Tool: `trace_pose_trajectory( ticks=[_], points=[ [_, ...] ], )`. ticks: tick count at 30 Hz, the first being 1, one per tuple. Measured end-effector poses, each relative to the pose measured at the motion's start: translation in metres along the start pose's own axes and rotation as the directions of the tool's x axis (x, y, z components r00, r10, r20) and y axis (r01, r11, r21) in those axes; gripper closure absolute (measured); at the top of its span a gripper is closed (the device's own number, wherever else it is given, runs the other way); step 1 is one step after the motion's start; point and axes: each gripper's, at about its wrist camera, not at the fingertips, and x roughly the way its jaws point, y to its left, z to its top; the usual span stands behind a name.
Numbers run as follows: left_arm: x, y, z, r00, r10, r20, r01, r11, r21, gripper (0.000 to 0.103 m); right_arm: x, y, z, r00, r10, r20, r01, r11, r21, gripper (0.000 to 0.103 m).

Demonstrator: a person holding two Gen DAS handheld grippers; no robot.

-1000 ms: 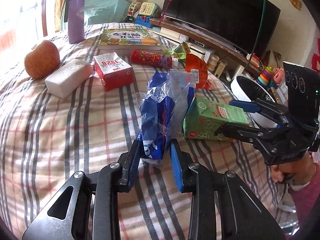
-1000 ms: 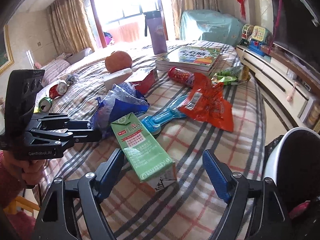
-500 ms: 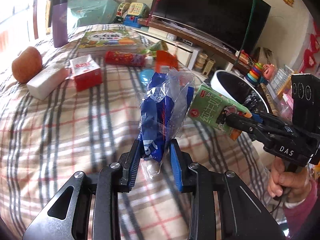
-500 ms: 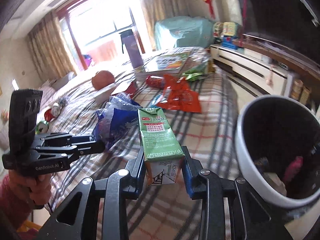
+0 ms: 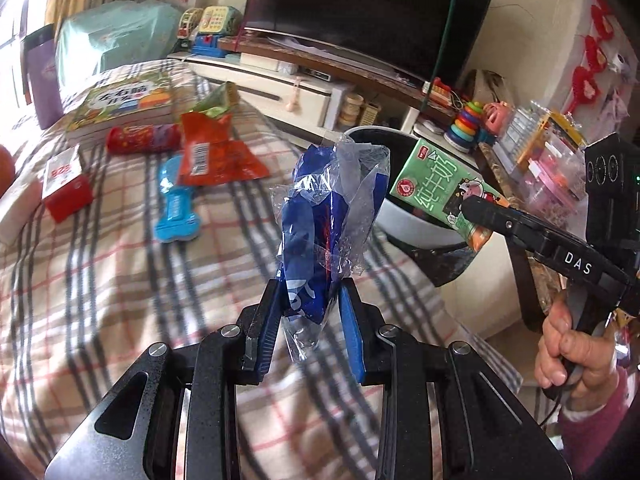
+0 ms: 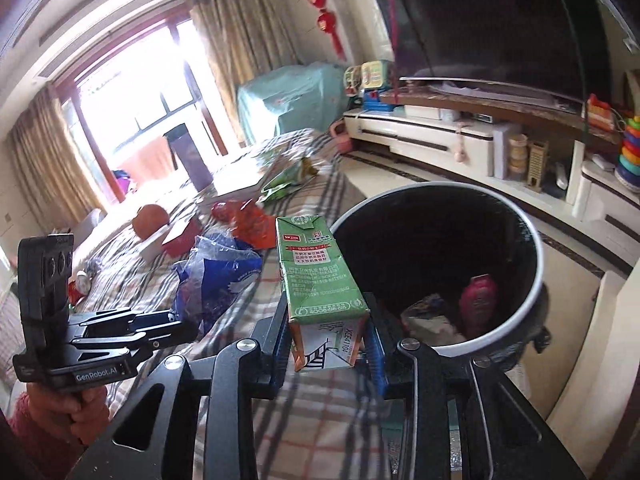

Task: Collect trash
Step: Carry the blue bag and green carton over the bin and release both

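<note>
Left gripper (image 5: 311, 320) pinches blue wrapper (image 5: 320, 216), lifted off bed (image 5: 100, 300). Right gripper (image 6: 329, 340) clamps green carton (image 6: 316, 272), held just beside bin (image 6: 532, 304) rim. Bin mouth open ahead, trash inside. Farther on bed: orange packet (image 5: 212, 152), red can (image 5: 144, 140), book (image 5: 120, 100).

The black right gripper (image 5: 476, 210) body reads "DAS"; the black left gripper (image 6: 188, 326) body reads "GenRobot.AI". The green rectangular milk carton (image 6: 320, 272) shows "XCE41104" on its white base.

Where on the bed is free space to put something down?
The checked cover lies bare nearer the camera than the red box and blue toy. Farther off, around the orange wrapper and book, it is crowded.
</note>
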Motion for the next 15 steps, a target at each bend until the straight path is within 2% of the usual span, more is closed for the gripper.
trace_pose_trajectory(
  ticks=[15],
  points=[
    [0.024,-0.039,0.027,0.999,-0.028,-0.021,0.03,0.998,0.059,0.075,-0.016,-0.038,0.007,0.995,-0.088,0.037,0.085,0.994,0.062,0.07]
  ],
)
